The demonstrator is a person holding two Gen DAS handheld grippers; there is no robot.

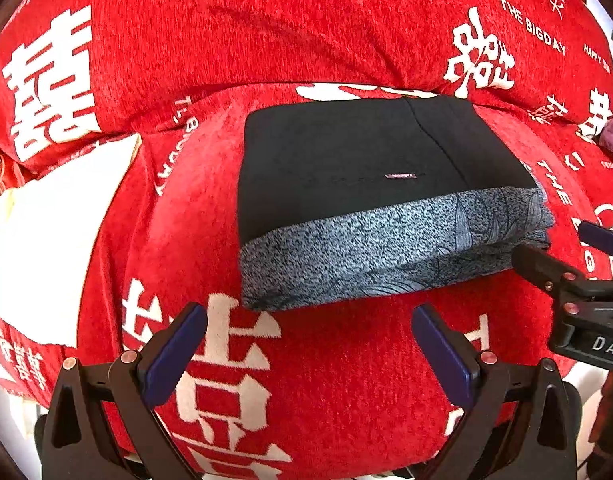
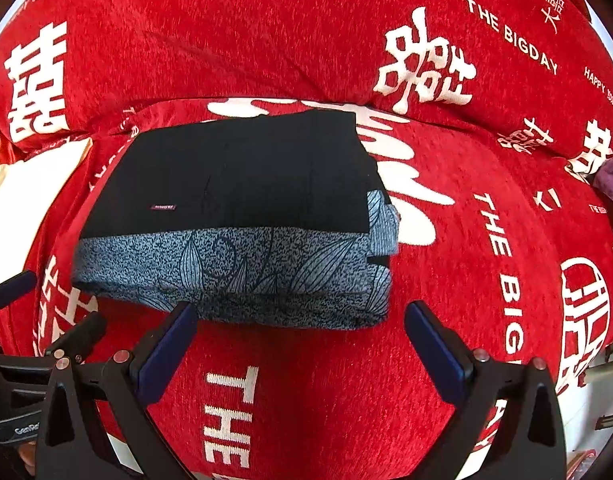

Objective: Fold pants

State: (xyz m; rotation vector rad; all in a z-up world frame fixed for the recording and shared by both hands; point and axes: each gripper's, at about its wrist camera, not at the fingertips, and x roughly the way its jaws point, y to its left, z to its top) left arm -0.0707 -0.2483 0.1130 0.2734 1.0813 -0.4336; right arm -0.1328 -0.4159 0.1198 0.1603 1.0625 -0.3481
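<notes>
Red wedding-print sofa cover (image 1: 346, 380) spreads under everything. At left, the left gripper (image 1: 309, 344) hovers with jaws wide and empty; the folded black-and-grey pants (image 1: 358, 184) lie just ahead; the right gripper (image 2: 300, 338), likewise spread wide, holds nothing.

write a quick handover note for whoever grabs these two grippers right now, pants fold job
Left gripper: open, empty, just short of the near edge of the pants.
Right gripper: open, empty, at the same edge, further right.
Pants: a compact folded rectangle on the red sofa cover, black layer on top, grey leaf-print layer showing along the near side. A corner of the print layer pokes out on the right.
Done: the folds appear finished.
Left: probably only tidying that corner, if wanted.
</notes>
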